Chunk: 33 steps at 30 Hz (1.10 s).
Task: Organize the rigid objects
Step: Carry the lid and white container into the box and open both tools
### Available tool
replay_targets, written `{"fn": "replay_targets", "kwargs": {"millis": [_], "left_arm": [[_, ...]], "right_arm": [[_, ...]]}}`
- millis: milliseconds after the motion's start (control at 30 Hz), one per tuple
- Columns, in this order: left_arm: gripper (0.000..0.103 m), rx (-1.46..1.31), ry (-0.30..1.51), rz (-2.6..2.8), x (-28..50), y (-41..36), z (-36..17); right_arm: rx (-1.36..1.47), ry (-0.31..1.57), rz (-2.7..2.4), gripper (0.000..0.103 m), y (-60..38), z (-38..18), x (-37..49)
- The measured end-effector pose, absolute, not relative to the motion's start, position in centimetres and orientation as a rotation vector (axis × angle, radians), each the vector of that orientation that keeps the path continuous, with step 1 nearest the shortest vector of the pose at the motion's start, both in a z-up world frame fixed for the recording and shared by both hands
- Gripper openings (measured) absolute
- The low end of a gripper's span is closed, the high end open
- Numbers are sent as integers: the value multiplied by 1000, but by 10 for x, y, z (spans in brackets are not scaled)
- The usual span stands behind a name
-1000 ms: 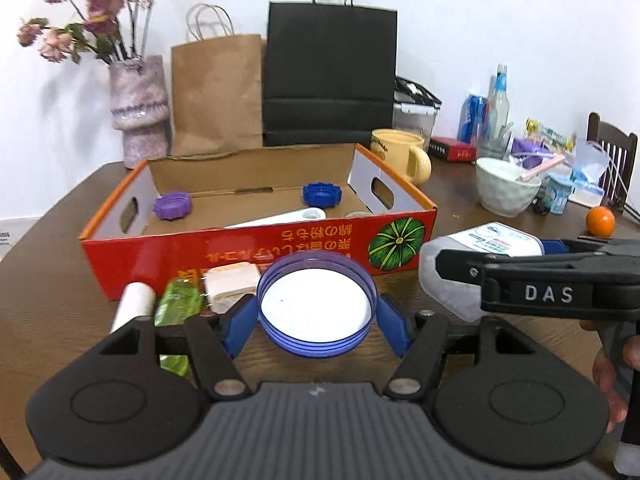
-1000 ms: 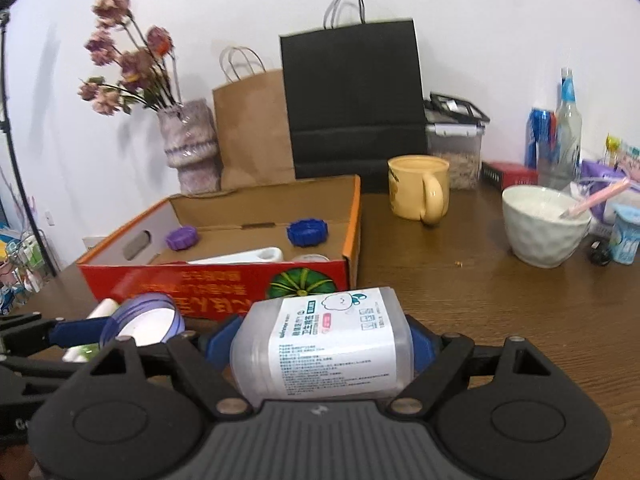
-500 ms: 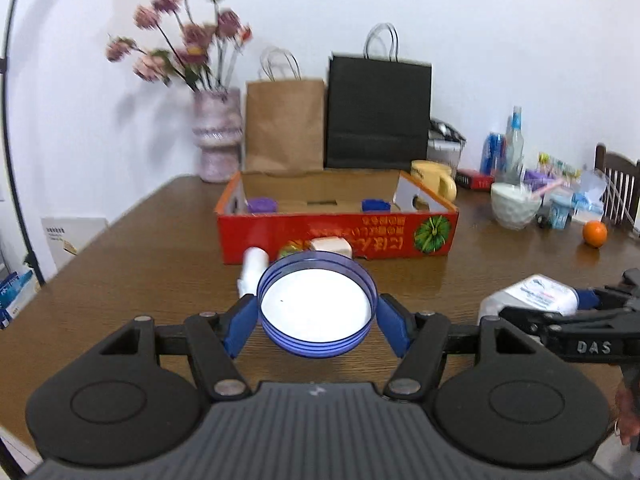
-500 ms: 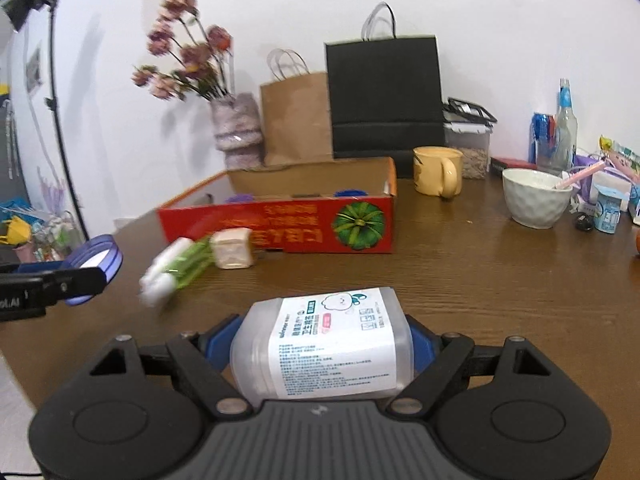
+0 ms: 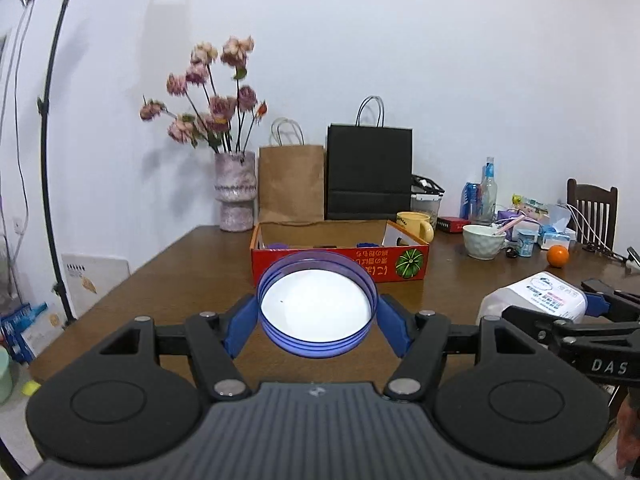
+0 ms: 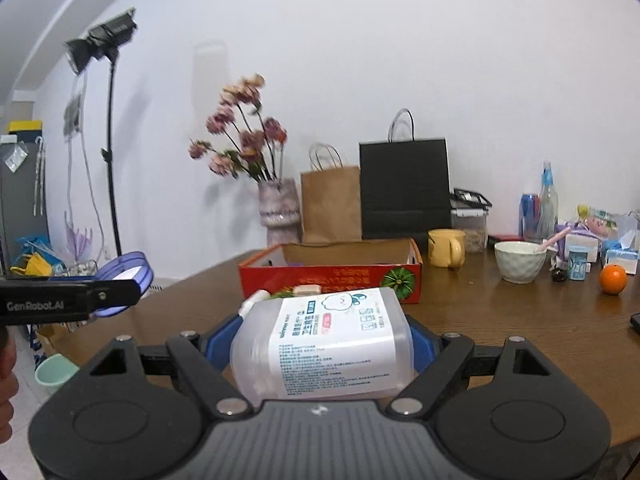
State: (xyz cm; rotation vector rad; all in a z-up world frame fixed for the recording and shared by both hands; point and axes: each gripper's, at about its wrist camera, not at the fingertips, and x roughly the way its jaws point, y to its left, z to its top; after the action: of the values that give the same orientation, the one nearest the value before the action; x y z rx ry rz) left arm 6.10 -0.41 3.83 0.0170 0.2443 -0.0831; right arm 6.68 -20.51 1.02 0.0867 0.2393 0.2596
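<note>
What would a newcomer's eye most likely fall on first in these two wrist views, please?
Probably the blue-rimmed lid clamped in the left gripper, filling the near centre of its view. Next, the clear labelled container lying sideways in the right gripper. Behind both, the red cardboard box sits mid-table, with dried flowers in a vase at the table's far left.

Count on and around the worktop (image 5: pixel 192 264), placed against the red cardboard box (image 5: pixel 340 270): one box. Paper bags behind it: two, one brown (image 5: pixel 291 184), one black (image 5: pixel 369 174). Vase of flowers (image 5: pixel 235 190) behind its left end: one. Yellow mug (image 5: pixel 416 226) off its right end: one. White bowl (image 5: pixel 483 241) further right: one. Orange (image 5: pixel 557 256) beyond the bowl: one. Tools: two, the left tool (image 5: pixel 316 322) clamped on one blue-rimmed lid (image 5: pixel 316 308), the right tool (image 6: pixel 320 346) clamped on one labelled plastic container (image 6: pixel 324 344).
</note>
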Motion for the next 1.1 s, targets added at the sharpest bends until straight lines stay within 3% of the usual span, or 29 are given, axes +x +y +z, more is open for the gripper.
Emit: {"fn": "replay_targets", "kwargs": {"millis": [233,533,1100], "left_arm": [[67,35,212,-128,30,-4,34],[66,0,248,-105,46,5,28],[66,-1,243,-34,138,27,52]], "right_arm": [[50,205,281,83,-180,12,46],[51,278,241,83,-182,-1,67],[80,248,208,83,-203,18,148]]}}
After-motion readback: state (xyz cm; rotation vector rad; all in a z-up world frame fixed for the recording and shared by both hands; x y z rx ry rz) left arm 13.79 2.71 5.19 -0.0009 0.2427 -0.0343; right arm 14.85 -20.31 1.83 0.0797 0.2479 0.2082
